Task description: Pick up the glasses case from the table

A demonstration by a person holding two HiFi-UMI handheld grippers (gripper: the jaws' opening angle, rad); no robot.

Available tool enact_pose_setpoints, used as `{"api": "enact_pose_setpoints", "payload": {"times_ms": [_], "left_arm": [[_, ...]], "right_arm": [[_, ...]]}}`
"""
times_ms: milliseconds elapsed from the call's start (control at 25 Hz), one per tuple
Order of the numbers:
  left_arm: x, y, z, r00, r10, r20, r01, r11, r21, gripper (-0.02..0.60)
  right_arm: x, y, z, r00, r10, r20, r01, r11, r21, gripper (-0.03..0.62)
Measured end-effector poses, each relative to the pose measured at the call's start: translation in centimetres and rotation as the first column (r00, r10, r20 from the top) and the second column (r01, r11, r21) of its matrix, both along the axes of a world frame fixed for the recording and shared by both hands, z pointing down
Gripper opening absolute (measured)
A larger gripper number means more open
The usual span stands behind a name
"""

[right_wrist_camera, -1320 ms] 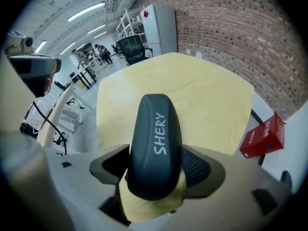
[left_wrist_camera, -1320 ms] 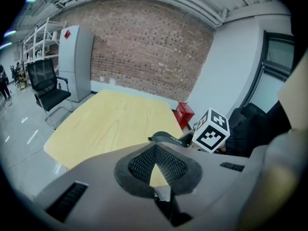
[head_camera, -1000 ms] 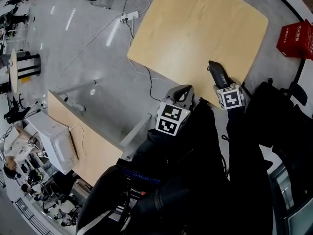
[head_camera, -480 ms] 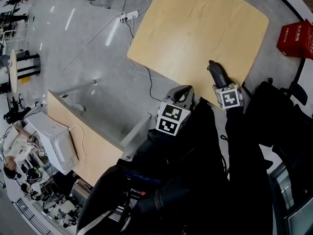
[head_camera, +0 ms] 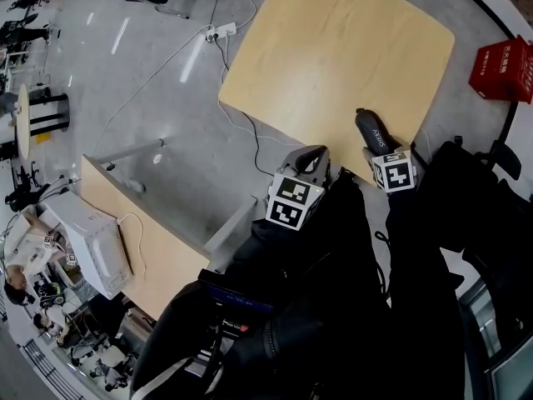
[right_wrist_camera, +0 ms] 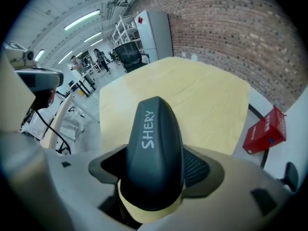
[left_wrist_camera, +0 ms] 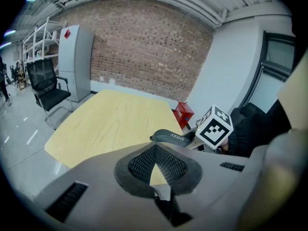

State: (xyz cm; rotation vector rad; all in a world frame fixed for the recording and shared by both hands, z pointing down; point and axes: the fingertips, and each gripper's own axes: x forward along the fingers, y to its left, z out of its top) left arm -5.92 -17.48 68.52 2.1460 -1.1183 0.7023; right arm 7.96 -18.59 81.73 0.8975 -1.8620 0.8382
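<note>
The glasses case (right_wrist_camera: pixel 154 153) is dark grey with "SHERY" printed on its lid. My right gripper (right_wrist_camera: pixel 155 177) is shut on it, with a pad pressing each side. In the head view the glasses case (head_camera: pixel 372 132) juts from the right gripper (head_camera: pixel 381 150) over the near edge of the pale wooden table (head_camera: pixel 333 48). My left gripper (head_camera: pixel 310 160) hangs just off that edge, to the left of the case. Its jaws are shut with nothing between them. The left gripper view looks over the left gripper (left_wrist_camera: pixel 155 165) at the case (left_wrist_camera: pixel 171 136).
A red box (head_camera: pixel 504 65) sits on the floor right of the table. A power strip (head_camera: pixel 221 30) and its cables lie on the floor to the left. A second wooden table (head_camera: pixel 150 252) with a white box (head_camera: pixel 96 244) stands at the lower left. An office chair (left_wrist_camera: pixel 45 88) stands beyond the table.
The right gripper and the case have drifted very slightly towards me and to the right. The left gripper has kept its place.
</note>
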Motion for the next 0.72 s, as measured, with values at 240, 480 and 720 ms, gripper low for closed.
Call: {"api": "enact_pose_setpoints", "payload": {"times_ms": [240, 480, 720], "left_arm": [[0.7, -0.4, -2.1, 1.0, 0.02, -0.007, -0.02, 0.999, 0.037, 0.0], [1.0, -1.5, -4.5, 0.999, 0.041, -0.01, -0.04, 0.995, 0.086, 0.0], [1.9, -3.0, -8.3, 0.999, 0.045, -0.03, -0.04, 0.987, 0.157, 0.0]], "right_arm": [[-0.8, -0.9, -6.2, 0.995, 0.031, 0.09, -0.043, 0.989, 0.14, 0.352], [-1.2, -2.3, -13.3, 0.981, 0.073, 0.18, -0.126, 0.946, 0.3, 0.35], [0.1, -3.3, -21.2, 0.962, 0.093, 0.256, -0.204, 0.87, 0.45, 0.35]]}}
